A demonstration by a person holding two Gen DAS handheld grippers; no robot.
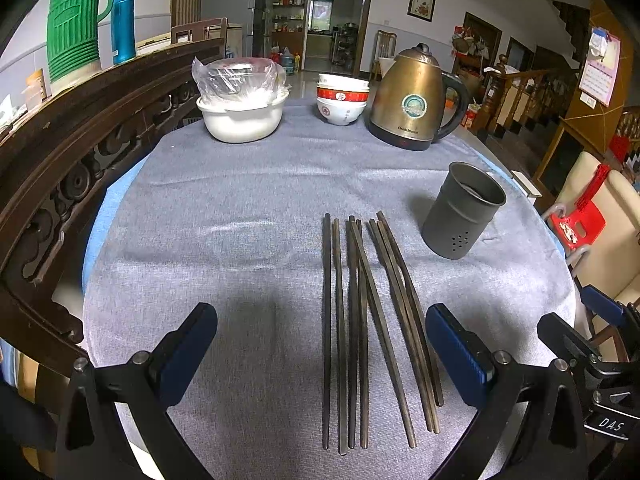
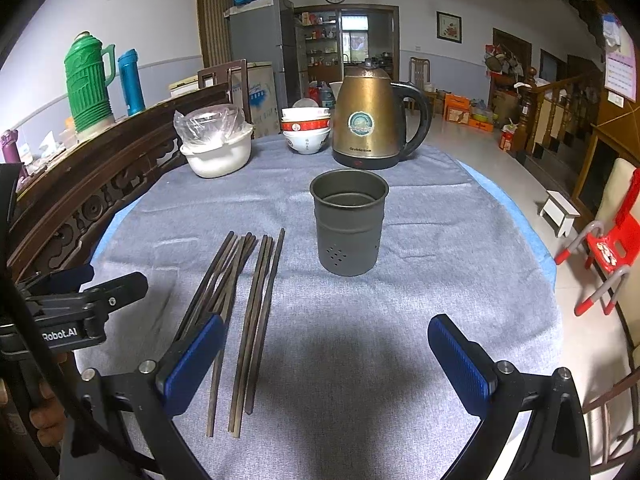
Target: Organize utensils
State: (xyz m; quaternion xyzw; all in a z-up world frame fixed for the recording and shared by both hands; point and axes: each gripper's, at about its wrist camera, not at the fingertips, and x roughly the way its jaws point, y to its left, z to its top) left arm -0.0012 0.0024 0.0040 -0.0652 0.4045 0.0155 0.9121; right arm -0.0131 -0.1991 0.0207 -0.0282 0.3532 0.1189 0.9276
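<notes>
Several dark wooden chopsticks (image 1: 368, 320) lie side by side on the grey cloth, running away from me; in the right wrist view the chopsticks (image 2: 244, 312) lie left of centre. A grey metal utensil cup (image 1: 464, 216) with small holes stands upright and empty to their right, and the same cup (image 2: 348, 224) is straight ahead in the right wrist view. My left gripper (image 1: 320, 356) is open above the near ends of the chopsticks, holding nothing. My right gripper (image 2: 324, 364) is open over bare cloth in front of the cup, its left finger (image 2: 192, 364) overlapping some chopstick ends.
At the back of the round table stand a white bowl (image 1: 240, 120) with plastic-wrapped contents, stacked rice bowls (image 1: 340, 100) and a brass-coloured electric kettle (image 1: 412, 100). A carved dark wooden rail (image 1: 80, 152) borders the left side. A red stool (image 2: 612, 240) stands on the floor at right.
</notes>
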